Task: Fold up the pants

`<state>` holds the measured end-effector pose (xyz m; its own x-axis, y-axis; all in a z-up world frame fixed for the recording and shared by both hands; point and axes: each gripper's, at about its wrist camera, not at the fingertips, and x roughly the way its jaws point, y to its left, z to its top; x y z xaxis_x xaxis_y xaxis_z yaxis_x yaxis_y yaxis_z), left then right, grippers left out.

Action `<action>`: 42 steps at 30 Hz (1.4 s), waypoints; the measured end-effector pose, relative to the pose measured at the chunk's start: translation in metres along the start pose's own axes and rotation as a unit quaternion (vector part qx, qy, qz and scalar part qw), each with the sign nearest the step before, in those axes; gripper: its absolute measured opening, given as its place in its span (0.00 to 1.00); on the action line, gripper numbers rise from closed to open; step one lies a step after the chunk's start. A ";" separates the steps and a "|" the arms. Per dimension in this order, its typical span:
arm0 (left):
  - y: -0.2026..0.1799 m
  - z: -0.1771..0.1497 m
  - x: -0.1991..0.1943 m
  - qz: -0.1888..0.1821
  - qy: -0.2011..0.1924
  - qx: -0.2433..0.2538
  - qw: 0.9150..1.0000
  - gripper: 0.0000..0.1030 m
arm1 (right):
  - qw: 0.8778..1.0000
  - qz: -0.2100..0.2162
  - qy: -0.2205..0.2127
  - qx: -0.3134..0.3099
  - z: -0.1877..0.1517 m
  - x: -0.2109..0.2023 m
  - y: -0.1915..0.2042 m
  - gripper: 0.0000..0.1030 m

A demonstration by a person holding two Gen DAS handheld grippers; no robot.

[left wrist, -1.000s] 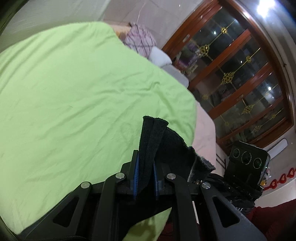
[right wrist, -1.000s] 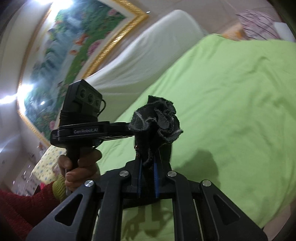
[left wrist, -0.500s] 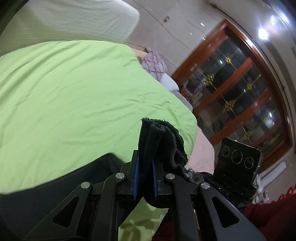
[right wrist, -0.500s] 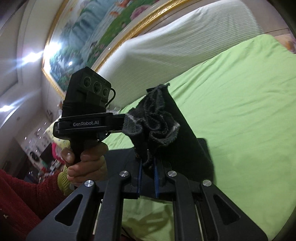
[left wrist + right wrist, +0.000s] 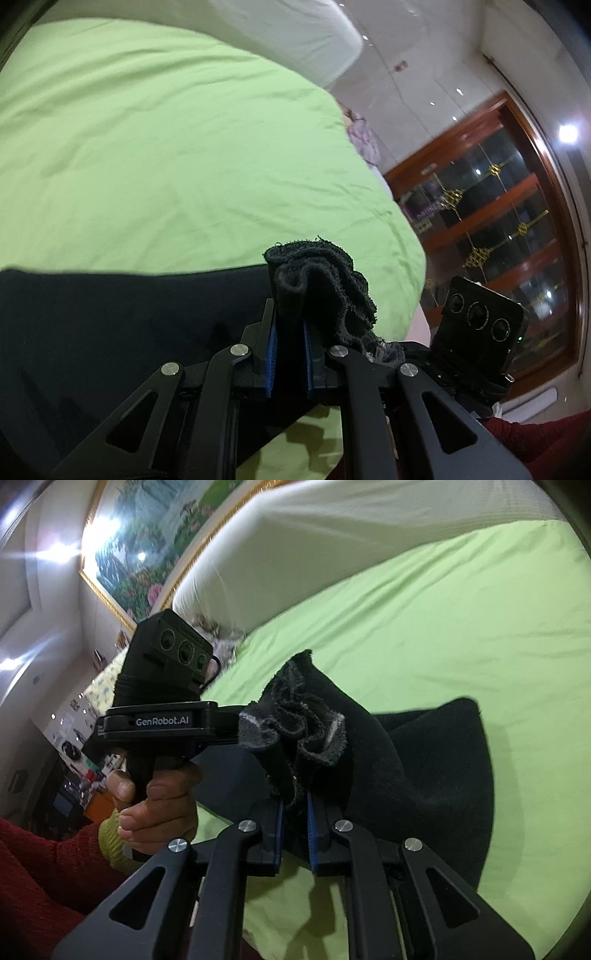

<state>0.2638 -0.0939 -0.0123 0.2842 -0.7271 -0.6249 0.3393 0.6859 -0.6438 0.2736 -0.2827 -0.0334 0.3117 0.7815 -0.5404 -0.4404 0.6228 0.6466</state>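
The pants (image 5: 110,325) are black and hang between both grippers over a green bed cover (image 5: 166,147). My left gripper (image 5: 290,325) is shut on a bunched frayed edge of the pants (image 5: 317,277). My right gripper (image 5: 295,812) is shut on another bunched edge (image 5: 295,731), and the cloth (image 5: 436,775) drapes to the right onto the green cover (image 5: 443,609). The two grippers are close side by side; the left one shows in the right wrist view (image 5: 166,716), held by a hand in a red sleeve.
A white padded headboard (image 5: 351,535) runs along the far side of the bed. A framed painting (image 5: 147,554) hangs on the wall above. A wooden glass-front cabinet (image 5: 498,221) stands beyond the bed's right edge. A pink patterned cloth (image 5: 364,140) lies at the bed's far corner.
Both grippers have come down toward the bed with the pants. More black cloth now lies spread on the green cover in both views. Both stay shut.
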 end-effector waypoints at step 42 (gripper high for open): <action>0.079 -0.102 -0.112 0.096 -0.131 -0.182 0.970 0.54 | 0.995 0.030 0.071 -0.070 0.005 0.035 0.065 0.44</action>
<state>0.1677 0.0450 -0.0382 0.5444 -0.5357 -0.6455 -0.0667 0.7395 -0.6699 0.2605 -0.2146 -0.0073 0.1642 0.7976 -0.5804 -0.5703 0.5569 0.6039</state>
